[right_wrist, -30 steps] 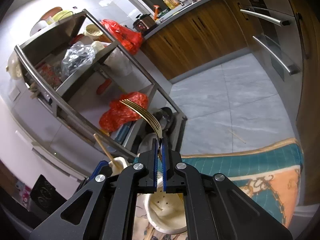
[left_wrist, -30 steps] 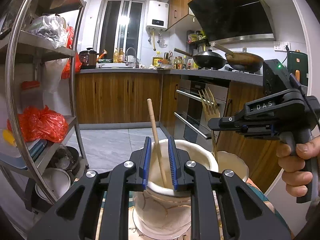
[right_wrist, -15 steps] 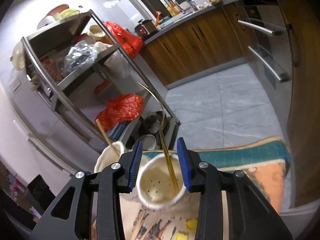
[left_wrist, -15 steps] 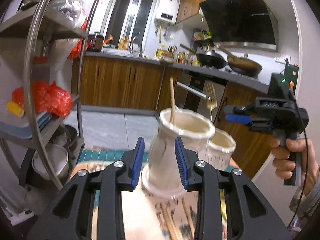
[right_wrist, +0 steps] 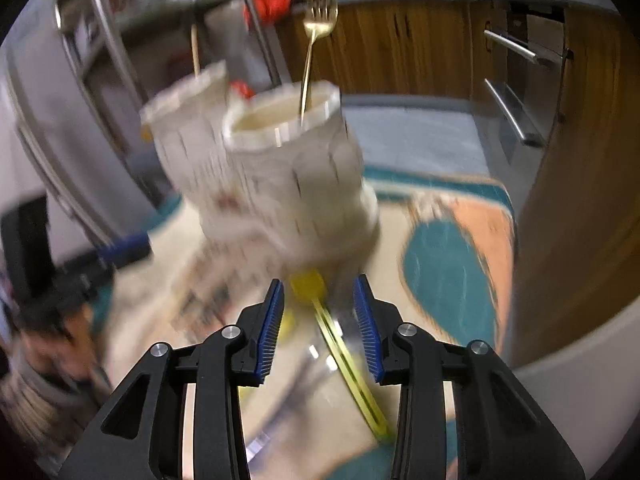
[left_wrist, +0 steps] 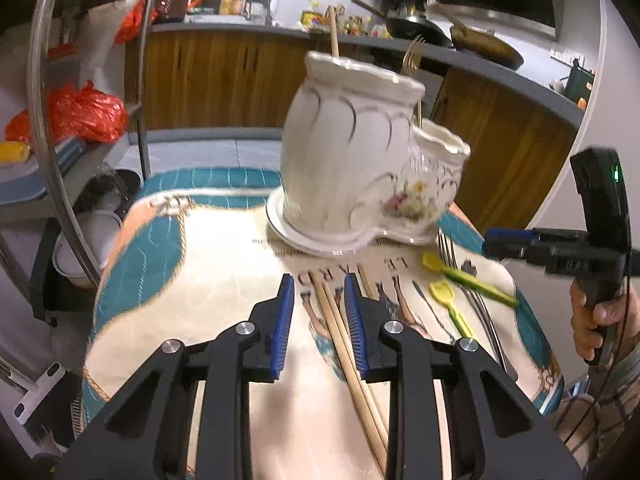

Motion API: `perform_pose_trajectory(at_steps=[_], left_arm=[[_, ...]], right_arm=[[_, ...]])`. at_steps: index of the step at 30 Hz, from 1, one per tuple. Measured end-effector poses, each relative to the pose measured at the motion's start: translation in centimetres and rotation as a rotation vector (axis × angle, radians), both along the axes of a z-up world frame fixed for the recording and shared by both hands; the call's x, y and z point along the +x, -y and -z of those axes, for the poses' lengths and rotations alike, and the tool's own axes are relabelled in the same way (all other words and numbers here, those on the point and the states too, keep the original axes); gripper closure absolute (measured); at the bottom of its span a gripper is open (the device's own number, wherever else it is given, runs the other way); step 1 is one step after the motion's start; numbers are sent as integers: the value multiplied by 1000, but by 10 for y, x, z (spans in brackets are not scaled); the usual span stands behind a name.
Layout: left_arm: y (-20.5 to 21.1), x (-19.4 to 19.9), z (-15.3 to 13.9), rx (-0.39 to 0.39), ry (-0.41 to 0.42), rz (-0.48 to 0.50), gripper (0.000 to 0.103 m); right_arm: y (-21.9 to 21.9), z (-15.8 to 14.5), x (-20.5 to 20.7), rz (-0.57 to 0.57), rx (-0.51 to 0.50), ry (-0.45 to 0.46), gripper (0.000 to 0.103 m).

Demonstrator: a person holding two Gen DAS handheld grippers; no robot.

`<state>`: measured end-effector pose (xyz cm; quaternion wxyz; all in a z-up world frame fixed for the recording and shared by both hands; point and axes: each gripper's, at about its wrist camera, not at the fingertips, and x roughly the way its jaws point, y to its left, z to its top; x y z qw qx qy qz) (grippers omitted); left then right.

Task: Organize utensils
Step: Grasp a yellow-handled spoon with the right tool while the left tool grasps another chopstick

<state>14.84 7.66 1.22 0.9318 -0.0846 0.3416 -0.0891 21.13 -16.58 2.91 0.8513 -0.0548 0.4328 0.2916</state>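
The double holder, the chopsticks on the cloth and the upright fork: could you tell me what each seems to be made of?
Double holder: glazed ceramic, probably; glossy cream, painted flowers. Chopsticks: matte pale wood or bamboo. Fork: gold-toned metal, shiny.

fork (right_wrist: pixel 308 76) in holder (right_wrist: pixel 288 176), chopsticks (left_wrist: pixel 344 344) before

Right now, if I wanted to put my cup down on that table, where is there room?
Bare cloth lies left of the wooden chopsticks, between them and the teal border. It is crowded right of them: yellow spoons and a fork lie there, with the ceramic holder standing behind.
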Motion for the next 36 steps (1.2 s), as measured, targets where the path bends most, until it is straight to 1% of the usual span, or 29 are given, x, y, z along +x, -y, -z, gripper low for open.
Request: perform_pose_trajectory(at_steps=[1, 4, 8, 12, 13, 19, 23, 29, 32, 36], left_arm=[[-1, 2, 2, 0, -9, 4, 78], [-2, 4, 9, -5, -38, 21, 79], [6, 6, 15, -6, -74, 55, 79], [14, 6, 20, 16, -95, 81, 81], [15, 5, 20, 22, -98, 85, 83], [19, 5, 26, 46, -131, 99, 88], [19, 3, 28, 63, -143, 100, 89], [17, 3, 28, 84, -151, 104, 89], [14, 2, 28, 96, -155, 106, 89], [5, 1, 27, 92, -162, 100, 89]], right_arm=[[0, 5, -3, -11, -35, -3, 71], [1, 14, -7, -31, -88, -19, 75], [1, 23, -7, -40, -120, -40, 80], [-1, 24, -7, -45, -145, -48, 89], [-1, 24, -7, -42, -145, -52, 90], [-4, 21, -15, -42, -151, -78, 91], [-9, 19, -15, -53, -197, -79, 91], [-24, 20, -2, -93, -297, -104, 91], [-28, 20, 0, -105, -328, -110, 91], [-28, 21, -6, -117, -361, -110, 92]])
